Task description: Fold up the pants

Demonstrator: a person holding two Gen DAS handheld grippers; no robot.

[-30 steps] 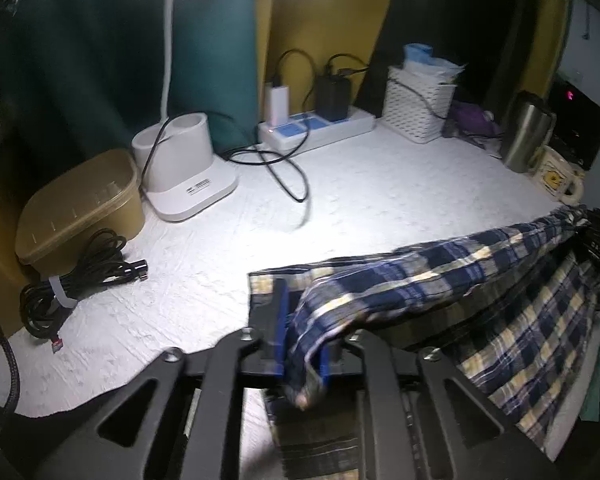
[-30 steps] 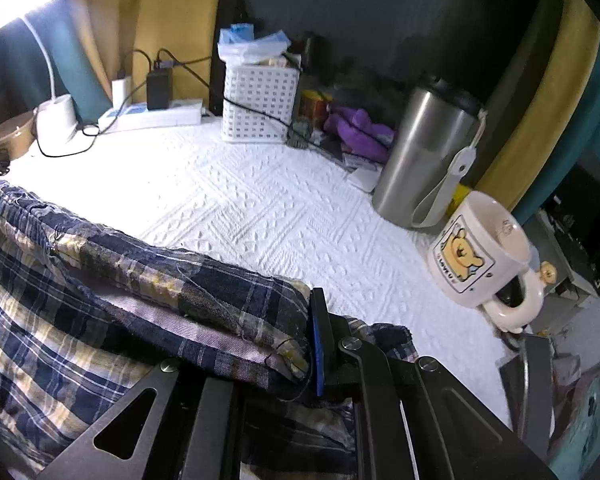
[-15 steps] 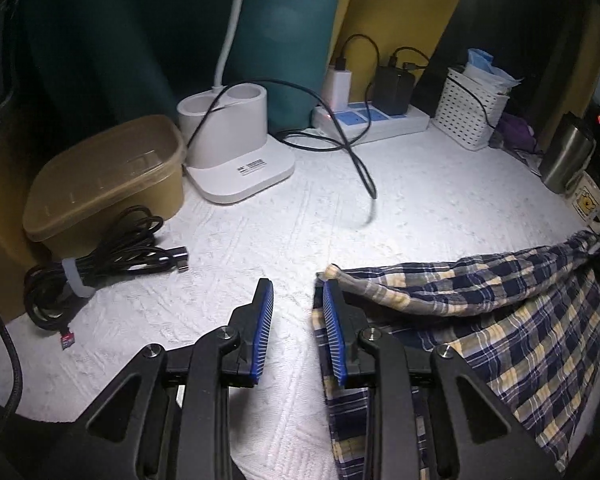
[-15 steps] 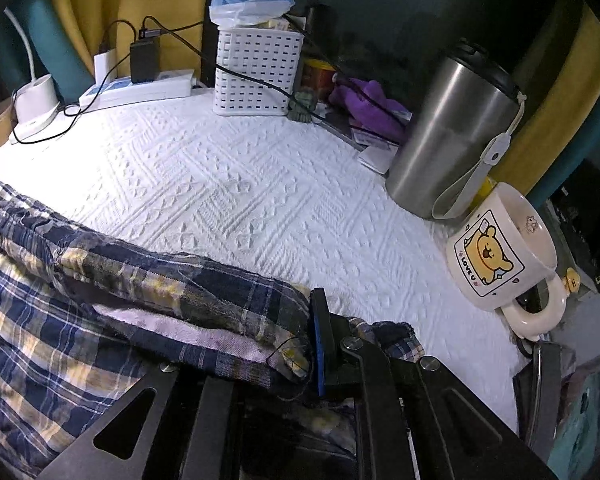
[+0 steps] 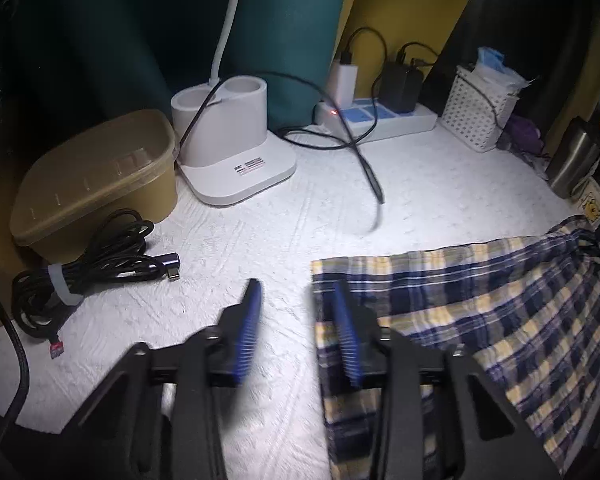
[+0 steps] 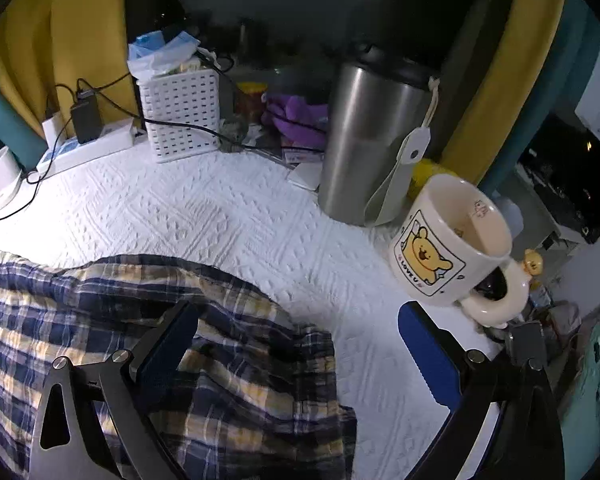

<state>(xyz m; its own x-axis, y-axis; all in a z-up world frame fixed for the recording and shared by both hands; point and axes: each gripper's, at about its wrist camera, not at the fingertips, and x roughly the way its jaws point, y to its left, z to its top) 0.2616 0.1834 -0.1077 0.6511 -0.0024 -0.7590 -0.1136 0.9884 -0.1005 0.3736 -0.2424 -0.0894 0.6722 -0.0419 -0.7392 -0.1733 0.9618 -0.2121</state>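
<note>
The blue, yellow and white plaid pants (image 5: pixel 480 312) lie folded flat on the white textured cover (image 5: pixel 260 232). In the right wrist view they (image 6: pixel 100 320) fill the lower left. My left gripper (image 5: pixel 296 304) is open and empty, just above the pants' left edge; its right finger (image 5: pixel 346 336) is over the cloth. My right gripper (image 6: pixel 300 344) is wide open and empty above the pants' right end, its left finger (image 6: pixel 168 344) over the fabric.
At the back stand a tan lidded box (image 5: pixel 96 176), a coiled black cable (image 5: pixel 88 264), a white lamp base (image 5: pixel 232 148), a power strip (image 5: pixel 376 120) and a white basket (image 6: pixel 180 116). A steel tumbler (image 6: pixel 372 140) and a bear mug (image 6: pixel 452 240) stand close to my right gripper.
Both grippers have let go of the pants. The left opened half a second ago and is now wider; the right has just opened. The lifted fold has dropped flat onto the cover.
</note>
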